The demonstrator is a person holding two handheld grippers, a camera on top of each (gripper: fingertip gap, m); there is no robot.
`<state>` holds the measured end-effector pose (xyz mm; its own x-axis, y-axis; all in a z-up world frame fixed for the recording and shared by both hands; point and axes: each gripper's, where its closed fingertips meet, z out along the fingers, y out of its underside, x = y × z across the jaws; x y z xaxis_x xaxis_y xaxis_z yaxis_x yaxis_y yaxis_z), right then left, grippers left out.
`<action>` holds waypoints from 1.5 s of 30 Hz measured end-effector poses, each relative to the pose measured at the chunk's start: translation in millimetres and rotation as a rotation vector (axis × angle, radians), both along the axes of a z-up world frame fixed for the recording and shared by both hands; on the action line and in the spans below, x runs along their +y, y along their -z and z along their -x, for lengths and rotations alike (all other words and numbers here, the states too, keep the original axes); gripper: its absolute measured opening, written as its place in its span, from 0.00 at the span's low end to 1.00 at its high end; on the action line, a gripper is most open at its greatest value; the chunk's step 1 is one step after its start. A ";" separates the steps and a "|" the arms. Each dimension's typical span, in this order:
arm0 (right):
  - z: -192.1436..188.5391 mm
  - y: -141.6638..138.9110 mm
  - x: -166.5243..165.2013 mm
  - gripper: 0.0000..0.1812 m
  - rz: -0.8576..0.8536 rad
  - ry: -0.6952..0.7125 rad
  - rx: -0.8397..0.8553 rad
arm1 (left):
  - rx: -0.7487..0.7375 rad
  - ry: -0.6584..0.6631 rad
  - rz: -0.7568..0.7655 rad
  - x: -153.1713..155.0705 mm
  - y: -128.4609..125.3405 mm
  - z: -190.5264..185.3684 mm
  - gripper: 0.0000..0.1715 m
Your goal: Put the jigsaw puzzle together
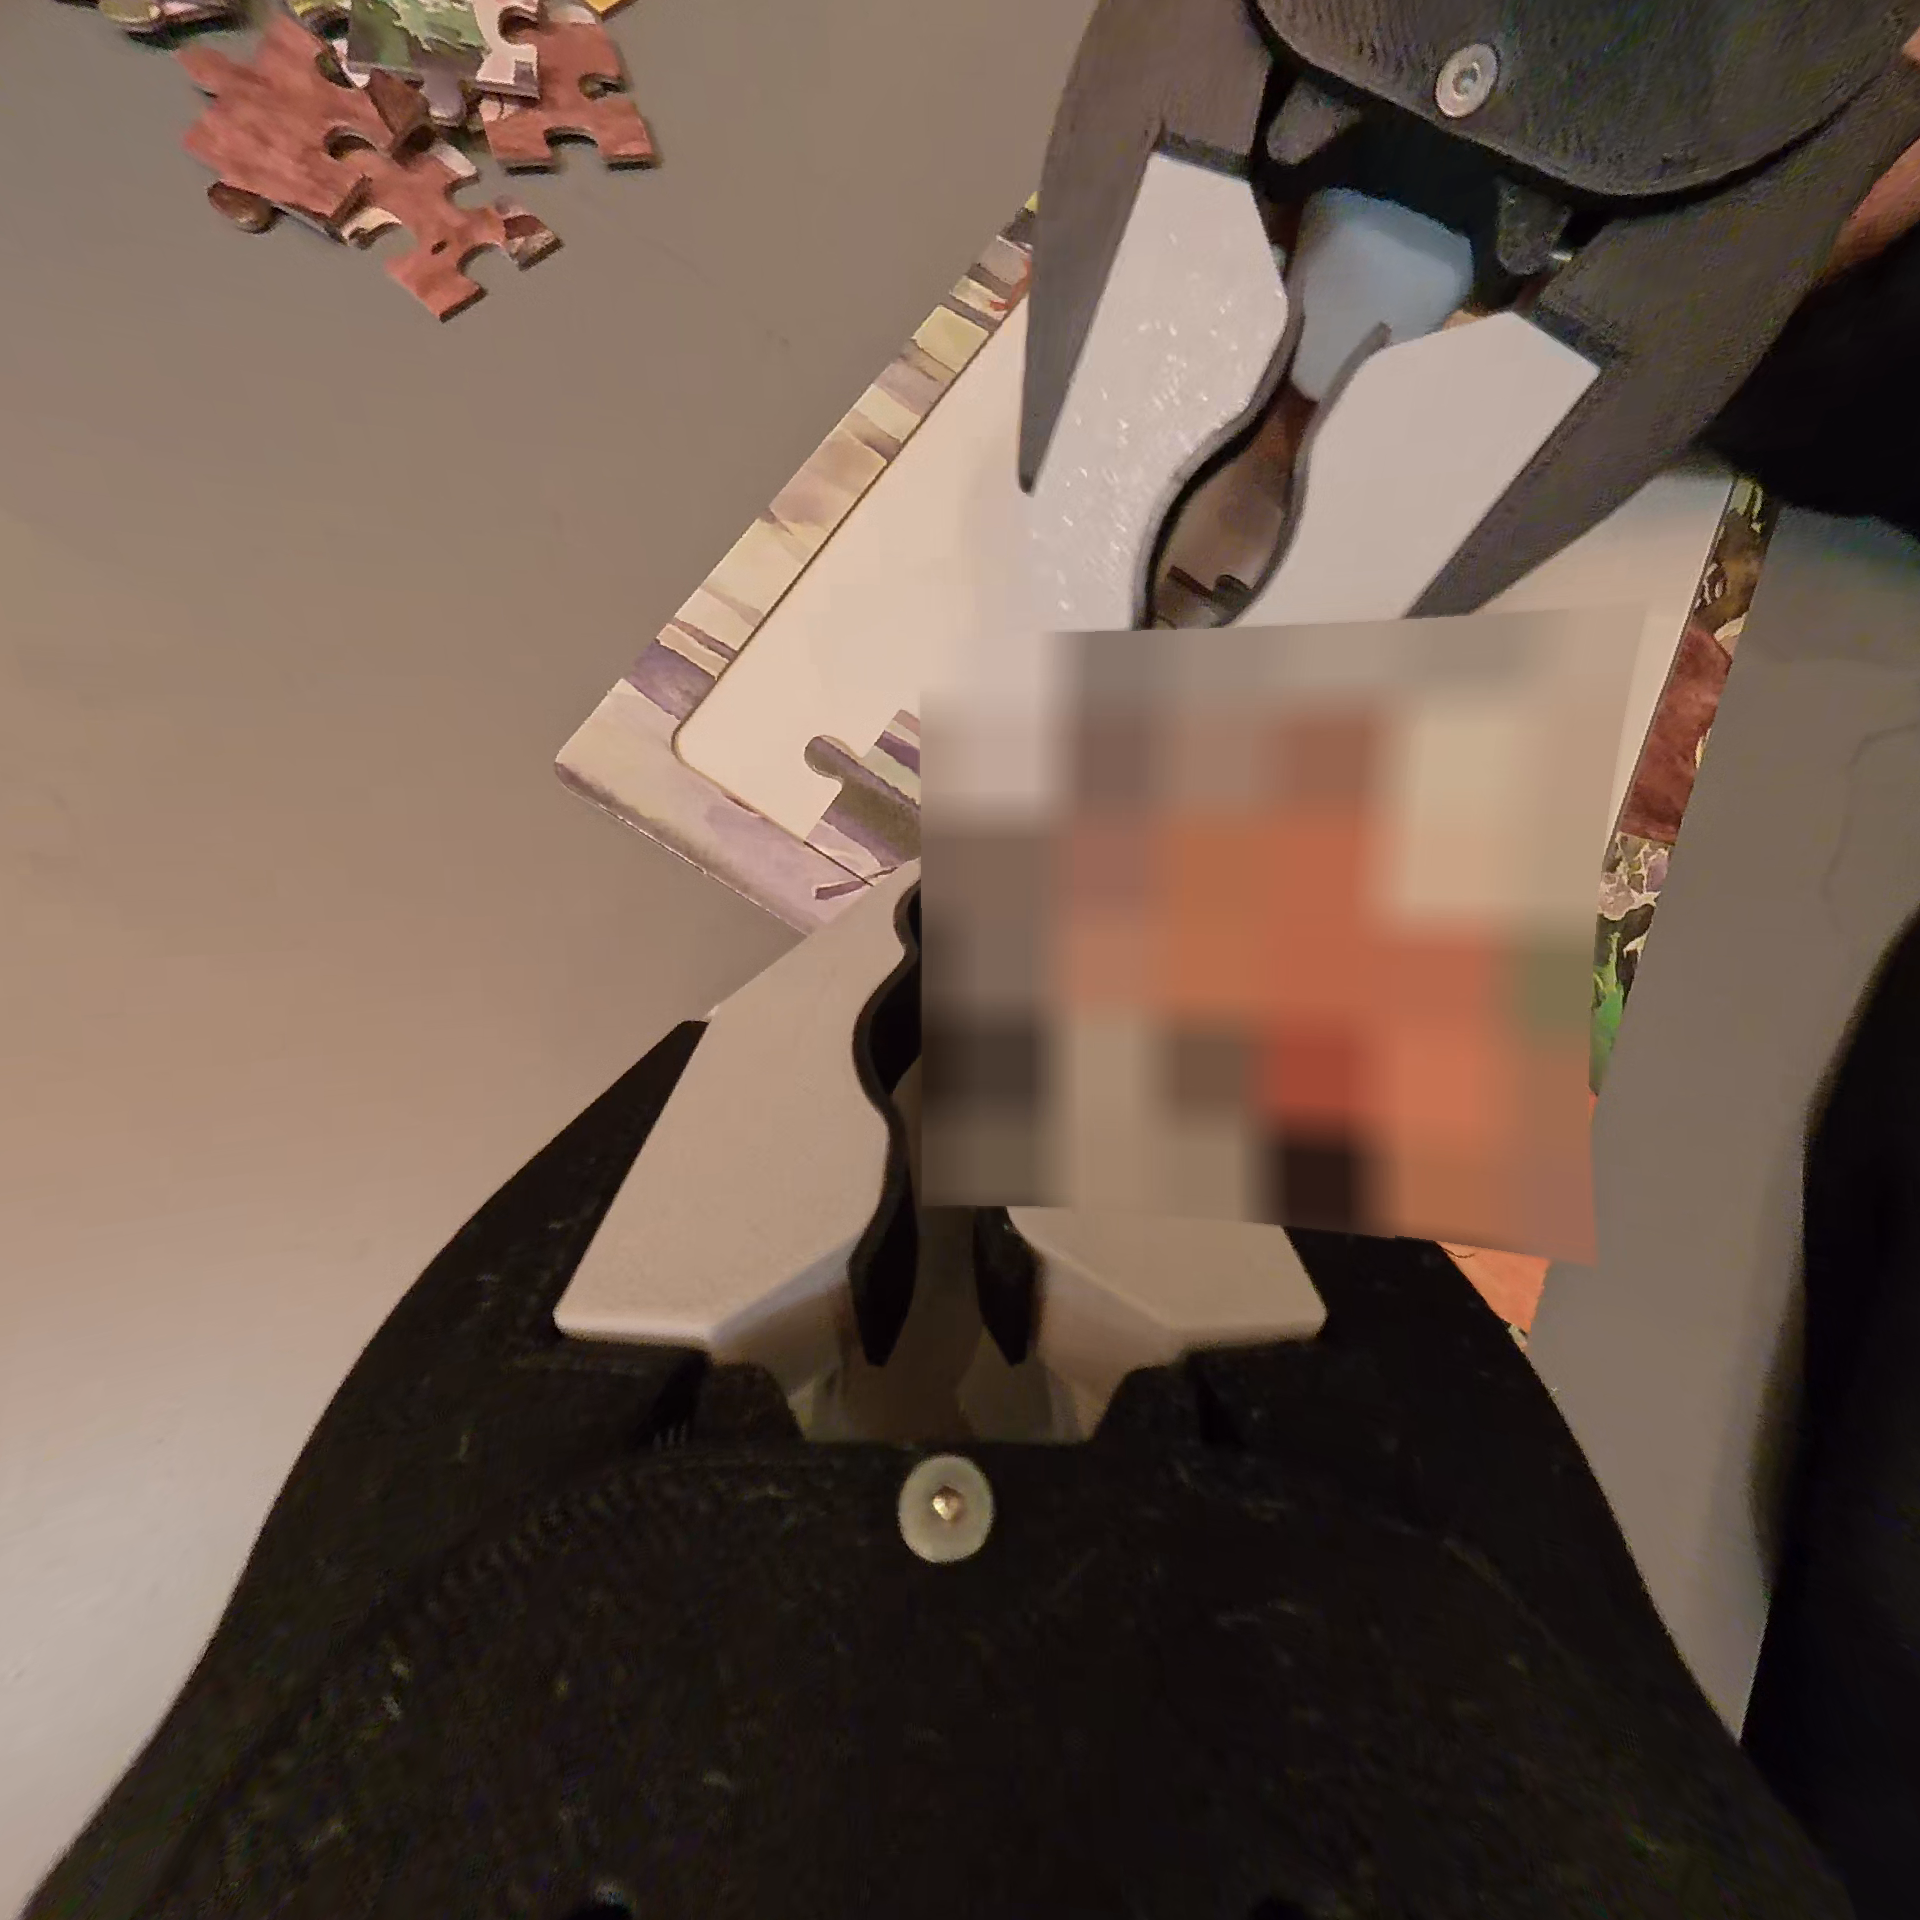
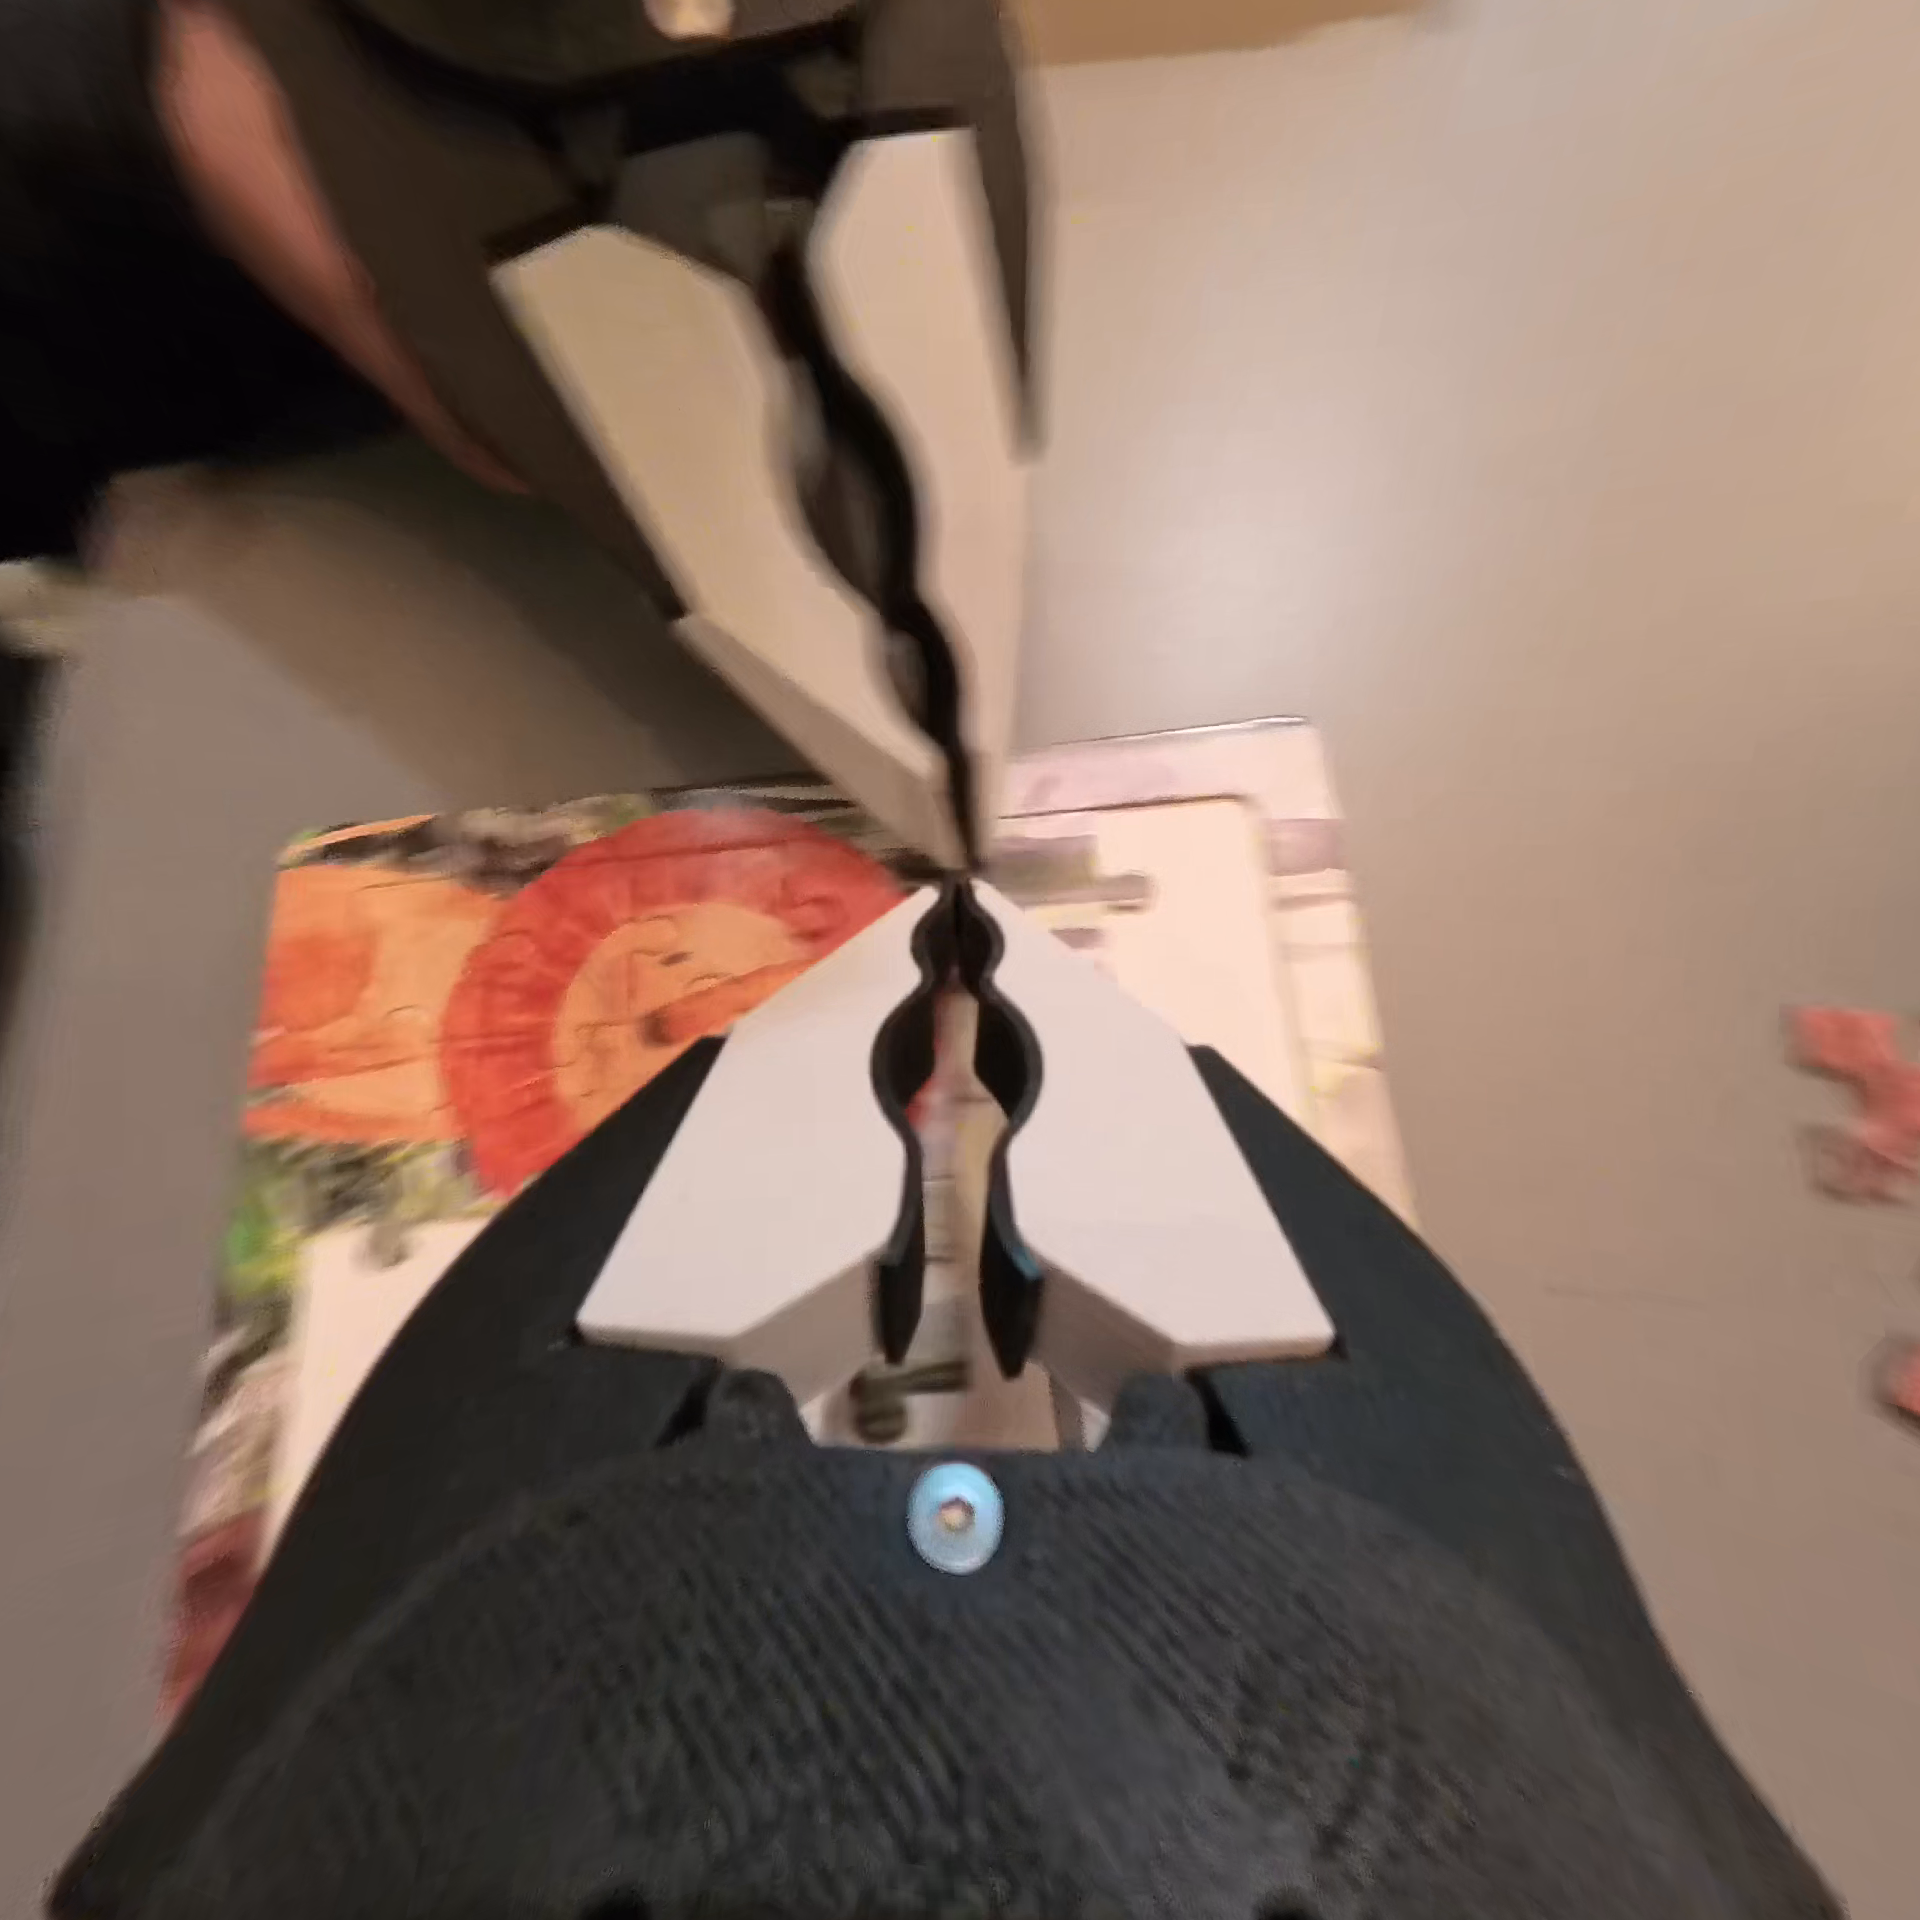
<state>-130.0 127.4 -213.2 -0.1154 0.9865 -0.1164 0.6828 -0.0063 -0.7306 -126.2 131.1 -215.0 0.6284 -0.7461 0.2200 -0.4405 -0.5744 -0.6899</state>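
Observation:
The puzzle board point(image 1: 821, 644) lies on the grey table; it has a printed border and a bare white inside. In the right wrist view, which is blurred, joined pieces with an orange and red picture point(image 2: 582, 997) fill the board's left part, and its right part point(image 2: 1174, 935) is bare. My right gripper point(image 2: 958, 896) is shut, tips down on the board beside the joined pieces. My left gripper point(image 2: 961, 854) comes from the far side, shut, tip to tip with it. I see no piece between either pair of jaws. In the left wrist view a mosaic patch hides both tips.
Loose brown and green puzzle pieces point(image 1: 416, 135) lie in a heap at the table's far left; they show as red blurs in the right wrist view point(image 2: 1860, 1101). Bare grey table point(image 1: 312, 727) surrounds the board. A dark sleeve fills the right edge point(image 1: 1839, 1143). My two grippers' fingertips are within a few centimetres of each other.

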 end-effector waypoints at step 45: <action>-3.6 -0.9 17.2 0.00 -0.067 0.088 -0.002 | 0.083 -0.046 -0.059 5.3 -1.2 3.2 0.00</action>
